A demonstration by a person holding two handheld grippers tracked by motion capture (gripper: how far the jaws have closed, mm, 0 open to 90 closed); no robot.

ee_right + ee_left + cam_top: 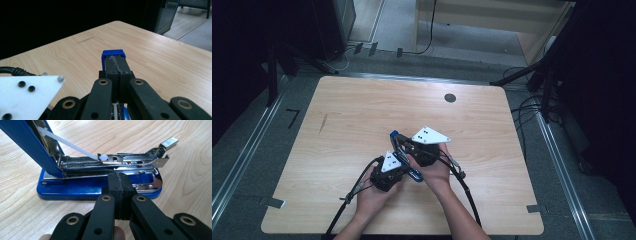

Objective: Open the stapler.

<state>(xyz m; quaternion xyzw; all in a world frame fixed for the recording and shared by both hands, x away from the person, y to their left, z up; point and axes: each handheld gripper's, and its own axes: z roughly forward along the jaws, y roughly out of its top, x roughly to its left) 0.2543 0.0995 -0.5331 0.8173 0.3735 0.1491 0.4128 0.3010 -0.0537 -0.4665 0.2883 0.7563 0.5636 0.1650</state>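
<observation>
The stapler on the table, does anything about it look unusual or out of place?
Yes. The blue stapler is hinged wide open: its lid stands tilted up, baring the metal magazine. A short strip of staples sticks out past the magazine's front end instead of lying inside it.

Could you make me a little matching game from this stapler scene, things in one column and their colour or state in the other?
Things:
1. stapler cover
2. staple strip
3. left gripper
4. table

Descriptions:
A. pale wood
B. blue, swung up open
C. black jaws shut together
D. silvery, sticking out of the tray's end

Pairs: 1-B, 2-D, 3-C, 4-A
</observation>
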